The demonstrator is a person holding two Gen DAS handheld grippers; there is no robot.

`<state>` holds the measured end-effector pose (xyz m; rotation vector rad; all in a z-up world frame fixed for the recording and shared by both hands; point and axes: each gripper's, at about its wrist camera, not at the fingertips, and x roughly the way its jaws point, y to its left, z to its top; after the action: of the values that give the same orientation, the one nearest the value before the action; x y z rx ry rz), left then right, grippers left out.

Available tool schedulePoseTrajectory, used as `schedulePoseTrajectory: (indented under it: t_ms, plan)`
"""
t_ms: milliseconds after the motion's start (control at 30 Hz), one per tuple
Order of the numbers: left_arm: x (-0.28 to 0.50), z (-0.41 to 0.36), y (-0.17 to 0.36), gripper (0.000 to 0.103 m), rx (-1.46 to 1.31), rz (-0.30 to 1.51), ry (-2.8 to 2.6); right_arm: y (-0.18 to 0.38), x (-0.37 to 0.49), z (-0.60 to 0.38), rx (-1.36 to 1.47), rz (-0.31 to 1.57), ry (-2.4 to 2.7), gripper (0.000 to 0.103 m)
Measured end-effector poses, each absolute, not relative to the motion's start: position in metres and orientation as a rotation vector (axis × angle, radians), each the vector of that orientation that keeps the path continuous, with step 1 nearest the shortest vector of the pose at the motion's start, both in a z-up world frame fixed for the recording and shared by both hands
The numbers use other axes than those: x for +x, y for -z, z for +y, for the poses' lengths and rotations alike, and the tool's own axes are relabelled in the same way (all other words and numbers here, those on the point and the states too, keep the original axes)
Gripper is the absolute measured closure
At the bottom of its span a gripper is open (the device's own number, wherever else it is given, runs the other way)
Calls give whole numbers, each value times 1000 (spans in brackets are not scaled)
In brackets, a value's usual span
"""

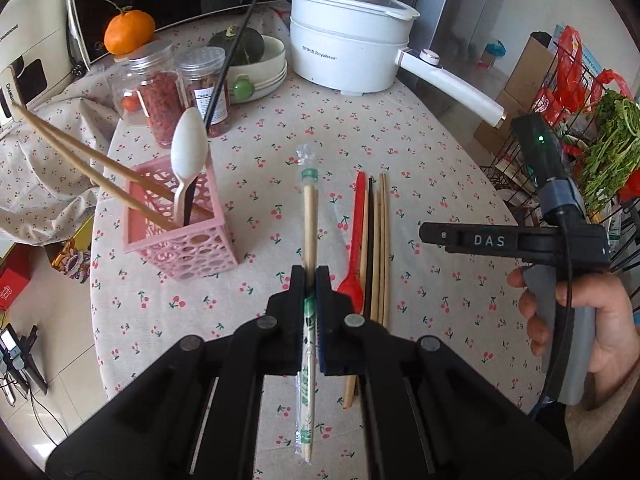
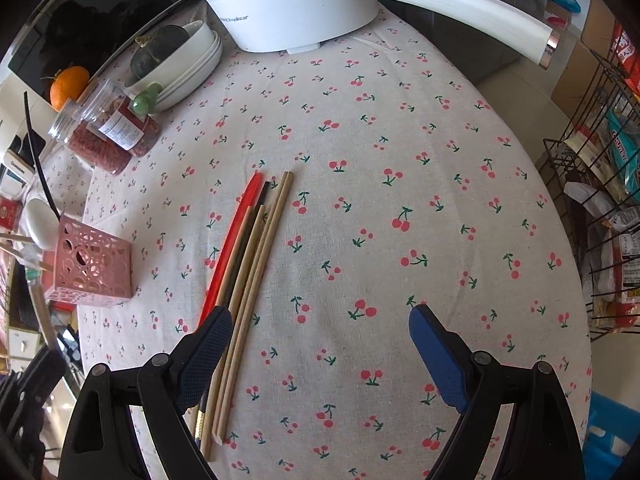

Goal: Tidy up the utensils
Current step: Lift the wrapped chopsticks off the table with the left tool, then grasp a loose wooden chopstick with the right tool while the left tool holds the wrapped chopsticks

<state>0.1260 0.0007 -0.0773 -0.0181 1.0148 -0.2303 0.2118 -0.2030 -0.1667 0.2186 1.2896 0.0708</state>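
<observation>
Firmly, the left tool (image 1: 309, 280) grips wrapped chopsticks (image 1: 308, 216) above the bench (image 1: 440, 184), beside the pink holder (image 1: 180, 236); the right tool (image 2: 320, 328) gapes over loose chopsticks (image 2: 256, 264).

Tablecloth (image 2: 400, 160): off-white, printed with red cherries on green stems. Utensil basket (image 1: 192, 248): pink, perforated with circles. Spoon lying on the cloth (image 1: 354, 248): red. Electric pot (image 1: 344, 52), far side: white. Orange fruit (image 1: 129, 32), far left.
</observation>
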Motion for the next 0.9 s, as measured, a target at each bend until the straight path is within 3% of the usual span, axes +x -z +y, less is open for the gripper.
schedulePoseTrajectory:
  t_ms: [733, 800, 900]
  plan:
    - [117, 41, 69, 97, -117, 999, 259, 206, 247, -157, 27, 1271, 86, 11]
    - [117, 42, 70, 97, -119, 1003, 256, 204, 244, -158, 35, 1272, 88, 16]
    - [117, 42, 71, 97, -120, 1005, 251, 197, 242, -156, 29, 1263, 66, 47]
